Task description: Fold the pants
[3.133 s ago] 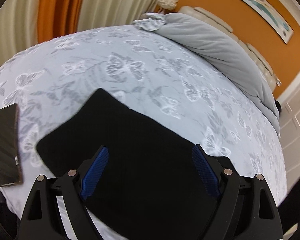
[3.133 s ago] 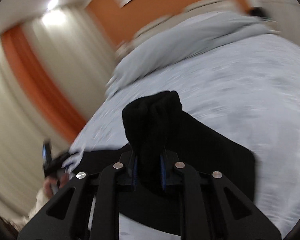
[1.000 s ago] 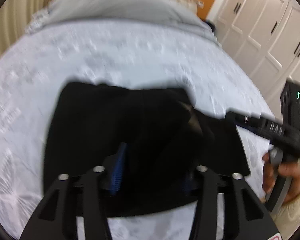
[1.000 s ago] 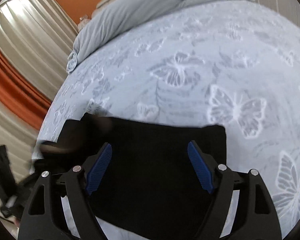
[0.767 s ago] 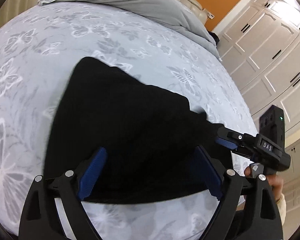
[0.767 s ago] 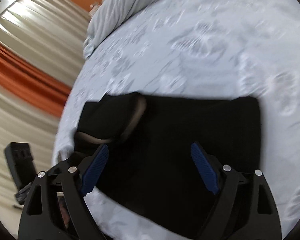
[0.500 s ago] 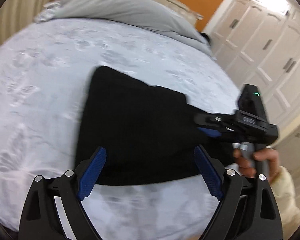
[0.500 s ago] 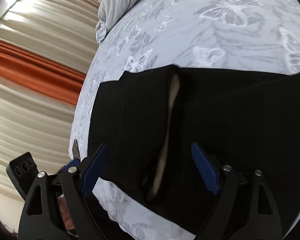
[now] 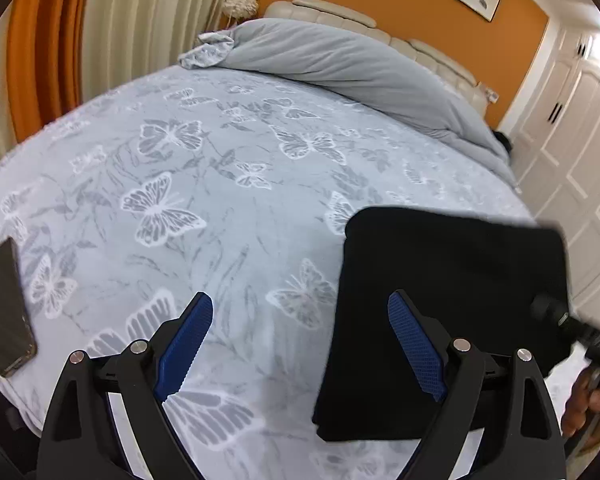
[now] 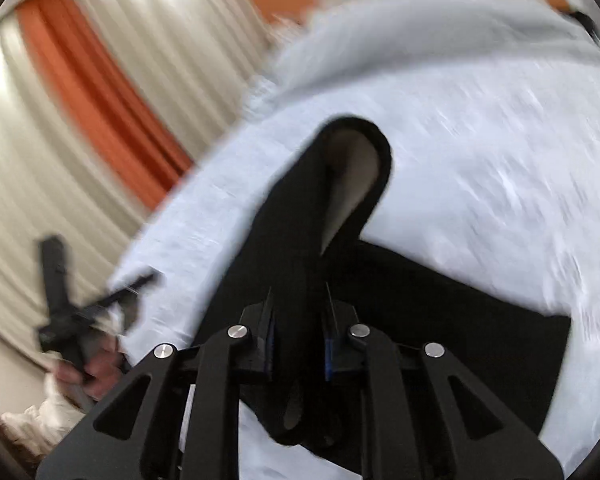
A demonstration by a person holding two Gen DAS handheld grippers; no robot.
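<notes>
The right gripper [image 10: 298, 344] pinches a raised fold of the black pants [image 9: 452, 288] above the bed [image 9: 228, 184]. The left gripper [image 9: 300, 344] hangs open, empty. Next, probably, laying this fold flat.

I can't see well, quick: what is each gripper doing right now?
Left gripper: open, fingers wide apart, holding nothing.
Right gripper: closed on a raised fold of the black pants.
</notes>
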